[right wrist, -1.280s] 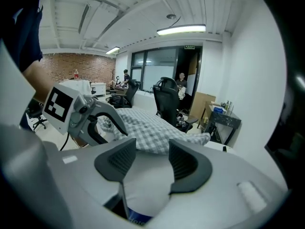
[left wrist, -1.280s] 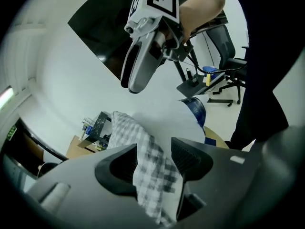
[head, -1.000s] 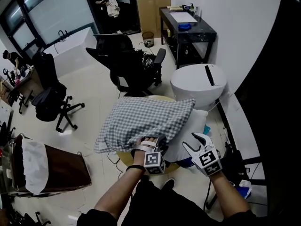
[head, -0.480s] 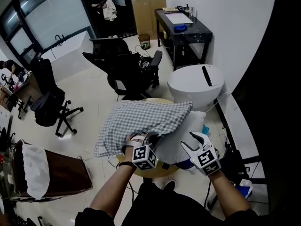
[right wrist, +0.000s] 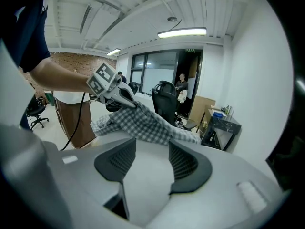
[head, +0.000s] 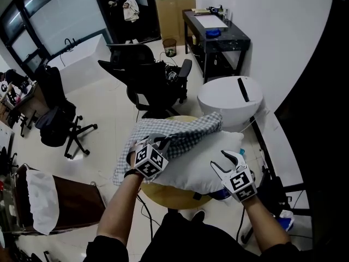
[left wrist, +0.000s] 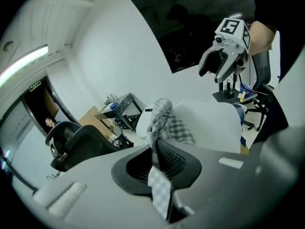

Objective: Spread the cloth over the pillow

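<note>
The pillow is white and lies on a round yellowish surface. Its long axis runs across the head view from near left to slightly farther right. The checked cloth lies along the pillow's far long edge, with its own long axis on nearly the same line. One end reaches the pillow's far right corner, and the other end hangs off the pillow's left end. The near half of the pillow is bare.

The left tool is above the pillow's left part with its jaws pressed together on the cloth. In the left gripper view a narrow strip of the checked cloth runs out from between the closed jaws toward the bunched fabric on the pillow. The right gripper view shows that left tool holding the cloth up in a ridge off the pillow.

The right tool is at the pillow's near right edge with its jaws wide apart. In its own view, bare white pillow fills the gap between the jaws, and the pads clamp nothing.

Each tool's cube carries black-and-white square markers. A green sign over the doorway beyond the pillow is too small to read. A black office chair stands beyond the pillow's far side.
</note>
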{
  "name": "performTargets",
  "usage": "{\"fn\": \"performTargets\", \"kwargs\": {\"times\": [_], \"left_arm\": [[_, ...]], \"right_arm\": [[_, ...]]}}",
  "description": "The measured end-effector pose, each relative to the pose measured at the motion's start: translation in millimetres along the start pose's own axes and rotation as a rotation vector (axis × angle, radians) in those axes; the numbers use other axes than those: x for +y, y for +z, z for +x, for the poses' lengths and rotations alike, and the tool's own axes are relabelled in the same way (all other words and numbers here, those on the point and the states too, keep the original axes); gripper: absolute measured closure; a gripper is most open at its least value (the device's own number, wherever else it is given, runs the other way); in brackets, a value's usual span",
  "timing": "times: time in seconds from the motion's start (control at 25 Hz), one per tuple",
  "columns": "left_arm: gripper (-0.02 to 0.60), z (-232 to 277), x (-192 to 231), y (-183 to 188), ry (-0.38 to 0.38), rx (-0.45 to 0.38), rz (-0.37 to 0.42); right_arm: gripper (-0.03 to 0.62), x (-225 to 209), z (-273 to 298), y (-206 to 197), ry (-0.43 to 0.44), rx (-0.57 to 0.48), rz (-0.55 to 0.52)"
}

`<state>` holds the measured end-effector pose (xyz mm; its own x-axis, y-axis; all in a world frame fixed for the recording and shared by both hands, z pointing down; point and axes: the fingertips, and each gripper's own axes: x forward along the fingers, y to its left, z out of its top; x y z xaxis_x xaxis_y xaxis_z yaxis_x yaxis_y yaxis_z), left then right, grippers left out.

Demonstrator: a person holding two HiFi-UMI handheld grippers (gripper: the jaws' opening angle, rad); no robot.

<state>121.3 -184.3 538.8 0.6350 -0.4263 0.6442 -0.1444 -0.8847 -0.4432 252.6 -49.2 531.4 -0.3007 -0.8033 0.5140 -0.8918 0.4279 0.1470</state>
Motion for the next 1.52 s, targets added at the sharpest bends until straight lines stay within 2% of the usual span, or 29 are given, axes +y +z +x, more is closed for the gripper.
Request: {"fn": "performTargets", "kwargs": {"times": [0.16, 0.4, 0.52, 0.6, 0.72, 0.92, 1.08, 1.24, 1.32, 1.44, 1.52], "left_arm": [[0.571, 12, 18, -31, -0.039, 0.049, -0.053], [0.566, 34, 22, -78, -0.118, 0.106, -0.143], [0.549, 36, 23, -92, -0.153, 0.1, -0.181], [0.511, 32, 27, -94, -0.163, 0.083, -0.185], [0.466, 20, 35, -97, -0.17, 0.065, -0.147], [0.466, 5, 42, -87, -0.161, 0.008, -0.064], [0.466, -1, 33, -73, -0.193, -0.036, 0.033], [0.499, -6, 38, -64, -0.184, -0.078, 0.045], [0.499, -12, 29, -52, -0.222, -0.122, 0.052], [0.489, -15, -5, -28, -0.303, -0.164, 0.152], [0.431, -10, -29, -16, -0.353, -0.167, 0.22]], "right_arm": [[0.367, 2, 13, 4, -0.004, 0.009, 0.006], [0.367, 7, 32, 5, -0.007, 0.032, 0.022], [0.367, 11, 41, 7, -0.007, 0.046, 0.032], [0.367, 12, 47, 9, -0.011, 0.05, 0.033], [0.367, 14, 54, 13, -0.017, 0.059, 0.032], [0.367, 15, 65, 19, -0.022, 0.067, 0.038], [0.367, 16, 72, 28, -0.031, 0.066, 0.044], [0.367, 21, 84, 34, -0.022, 0.074, 0.02], [0.367, 22, 91, 31, -0.021, 0.086, 0.008], [0.367, 20, 98, 25, -0.028, 0.114, 0.018], [0.367, 18, 103, 19, -0.03, 0.133, 0.024]]}}
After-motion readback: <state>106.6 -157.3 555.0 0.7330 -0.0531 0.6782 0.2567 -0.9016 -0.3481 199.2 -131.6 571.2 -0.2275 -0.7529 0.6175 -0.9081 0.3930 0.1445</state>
